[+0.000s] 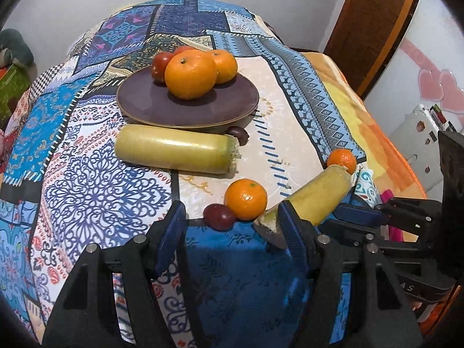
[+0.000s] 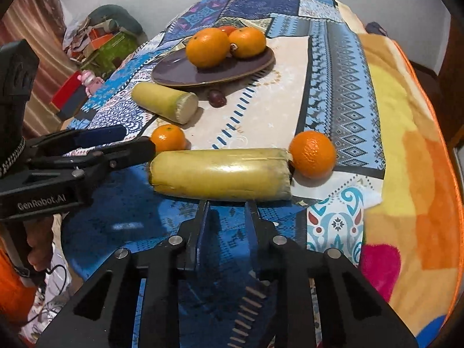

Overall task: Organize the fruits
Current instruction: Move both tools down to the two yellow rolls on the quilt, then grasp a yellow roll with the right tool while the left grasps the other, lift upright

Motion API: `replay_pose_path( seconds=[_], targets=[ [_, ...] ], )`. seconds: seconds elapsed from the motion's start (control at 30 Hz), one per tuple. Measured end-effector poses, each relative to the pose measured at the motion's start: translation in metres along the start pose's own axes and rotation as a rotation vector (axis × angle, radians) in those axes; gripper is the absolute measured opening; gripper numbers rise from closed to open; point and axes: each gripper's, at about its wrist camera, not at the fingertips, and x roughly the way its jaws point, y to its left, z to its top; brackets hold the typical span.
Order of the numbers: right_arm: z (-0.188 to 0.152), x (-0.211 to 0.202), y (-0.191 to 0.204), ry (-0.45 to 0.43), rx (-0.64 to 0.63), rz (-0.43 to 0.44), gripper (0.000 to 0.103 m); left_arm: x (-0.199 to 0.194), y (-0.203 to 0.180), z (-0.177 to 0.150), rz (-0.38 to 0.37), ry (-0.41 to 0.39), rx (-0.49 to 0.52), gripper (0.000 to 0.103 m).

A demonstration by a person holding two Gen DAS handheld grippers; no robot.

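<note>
A purple plate (image 1: 150,101) (image 2: 177,71) holds two oranges (image 1: 190,74) (image 2: 207,47) and a red fruit (image 1: 161,65). A yellow-green cane piece (image 1: 174,148) (image 2: 165,102) lies in front of it beside a dark plum (image 1: 239,135) (image 2: 217,97). A second cane piece (image 1: 316,200) (image 2: 220,174) lies near me, with oranges at its ends (image 1: 246,198) (image 2: 312,154) and a plum (image 1: 219,217). My left gripper (image 1: 232,223) is open, its right finger touching this cane. My right gripper (image 2: 227,206) is open just before the cane, apart from it.
The table wears a blue patchwork cloth (image 1: 87,179) over an orange blanket (image 2: 406,156). Boxes and clutter (image 2: 98,43) lie off the left edge. A wooden door (image 1: 374,23) and a white fridge (image 1: 417,133) stand at the right.
</note>
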Motion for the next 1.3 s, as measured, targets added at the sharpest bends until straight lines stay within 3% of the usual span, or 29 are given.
replay_pose_path(
  seconds=[0.17, 0.4, 0.63, 0.8, 1.03, 1.13, 1.3],
  targets=[
    [0.007, 0.001, -0.002, -0.013, -0.003, -0.036, 0.021, 0.002, 0.001, -0.002, -0.048, 0.009, -0.015, 0.066],
    [0.027, 0.007, -0.012, -0.042, 0.021, -0.069, 0.022, 0.005, -0.006, -0.001, -0.058, 0.017, -0.003, 0.066],
    [0.039, -0.004, -0.015, -0.083, 0.061, -0.022, 0.024, -0.005, 0.009, 0.002, -0.046, -0.011, -0.041, 0.065],
    [0.039, 0.002, -0.001, -0.075, 0.048, -0.001, 0.040, -0.016, 0.042, 0.017, 0.010, -0.051, -0.140, 0.065],
    [0.046, 0.017, 0.013, -0.067, 0.036, 0.001, 0.060, 0.007, 0.061, 0.039, 0.051, -0.005, -0.240, 0.068],
    [0.048, 0.021, 0.017, -0.071, 0.008, -0.036, 0.063, 0.021, 0.056, 0.047, 0.062, 0.023, -0.246, 0.073],
    [0.051, 0.026, 0.013, -0.064, 0.003, -0.031, 0.066, 0.038, 0.047, 0.056, 0.111, 0.034, -0.262, 0.093]
  ],
)
